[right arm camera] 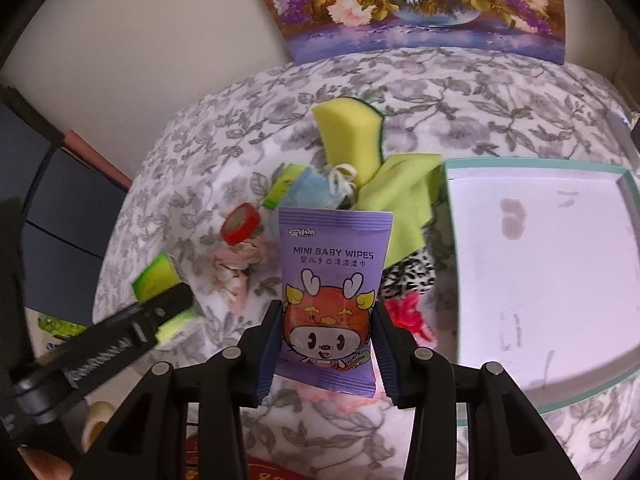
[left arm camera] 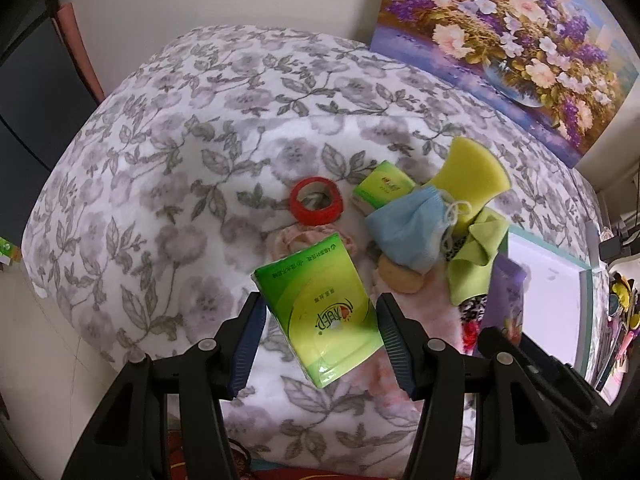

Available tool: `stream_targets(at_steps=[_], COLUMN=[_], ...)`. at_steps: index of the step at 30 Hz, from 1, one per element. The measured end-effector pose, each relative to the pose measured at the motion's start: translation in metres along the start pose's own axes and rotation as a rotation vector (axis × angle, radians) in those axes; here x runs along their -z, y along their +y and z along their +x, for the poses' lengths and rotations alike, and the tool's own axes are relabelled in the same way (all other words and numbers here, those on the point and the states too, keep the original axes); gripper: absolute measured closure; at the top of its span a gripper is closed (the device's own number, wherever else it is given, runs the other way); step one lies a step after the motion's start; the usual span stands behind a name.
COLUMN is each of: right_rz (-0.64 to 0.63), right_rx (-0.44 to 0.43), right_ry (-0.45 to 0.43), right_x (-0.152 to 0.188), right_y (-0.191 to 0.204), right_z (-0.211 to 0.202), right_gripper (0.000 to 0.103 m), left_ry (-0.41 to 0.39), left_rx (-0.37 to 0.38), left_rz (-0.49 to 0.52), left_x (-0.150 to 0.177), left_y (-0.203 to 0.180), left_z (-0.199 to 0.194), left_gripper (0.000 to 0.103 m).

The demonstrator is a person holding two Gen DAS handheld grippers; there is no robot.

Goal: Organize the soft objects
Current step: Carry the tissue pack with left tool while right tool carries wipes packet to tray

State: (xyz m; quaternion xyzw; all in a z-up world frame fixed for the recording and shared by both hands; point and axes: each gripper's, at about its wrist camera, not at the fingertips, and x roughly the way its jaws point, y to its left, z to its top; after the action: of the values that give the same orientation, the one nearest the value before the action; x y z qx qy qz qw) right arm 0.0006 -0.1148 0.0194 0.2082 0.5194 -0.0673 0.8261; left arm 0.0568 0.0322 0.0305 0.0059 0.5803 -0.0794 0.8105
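Tongs on the left side, the left gripper [left arm camera: 320, 322], squeeze a green plastic tissue pack [left arm camera: 320, 312], which sits tilted between the blue pads at the lower middle of the left wrist view. Past it, going right, lie a red tape roll [left arm camera: 317, 201], a second small green tissue pack [left arm camera: 382, 188], a crumpled blue face mask [left arm camera: 408, 232], a yellow sponge [left arm camera: 472, 172] and a folded lime green cloth [left arm camera: 476, 264], all bunched close on the flowered grey-and-white blanket [left arm camera: 180, 160]. The blanket is bare at the left and upper parts of the frame.

In the right wrist view, the right gripper [right arm camera: 326, 344] squeezes a purple baby wipes packet [right arm camera: 330, 280], upright at the middle. A white tray with a teal rim [right arm camera: 536, 164] lies just right of it, inside bare.
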Motion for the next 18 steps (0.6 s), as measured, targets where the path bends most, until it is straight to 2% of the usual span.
stream_targets(at_steps=[3, 6, 9, 12, 18], right_rz=[0.012, 0.036, 0.119, 0.198, 0.308], right_rx=[0.029, 0.132, 0.272, 0.339, 0.408], right_ry=[-0.022, -0.072, -0.086, -0.075, -0.072], right_x=[-0.002, -0.004, -0.004, -0.002, 0.006], right_y=[-0.013, -0.037, -0.073, -0.106, -0.160], right_z=[-0.007, -0.023, -0.029, -0.030, -0.036], right_gripper=[0.058, 0.058, 0.058, 0.058, 0.057], left_ry=[-0.004, -0.006, 0.000, 0.023, 0.040], left_rx=[0.004, 0.015, 0.039, 0.074, 0.109], left_rz=[0.000, 0.003, 0.022, 0.064, 0.129], left_x=[-0.003, -0.007, -0.007, -0.002, 0.009], left_y=[-0.010, -0.023, -0.047, -0.079, -0.134], left_z=[-0.005, -0.009, -0.010, -0.008, -0.004], left_gripper=[0.044, 0.044, 0.044, 0.044, 0.044])
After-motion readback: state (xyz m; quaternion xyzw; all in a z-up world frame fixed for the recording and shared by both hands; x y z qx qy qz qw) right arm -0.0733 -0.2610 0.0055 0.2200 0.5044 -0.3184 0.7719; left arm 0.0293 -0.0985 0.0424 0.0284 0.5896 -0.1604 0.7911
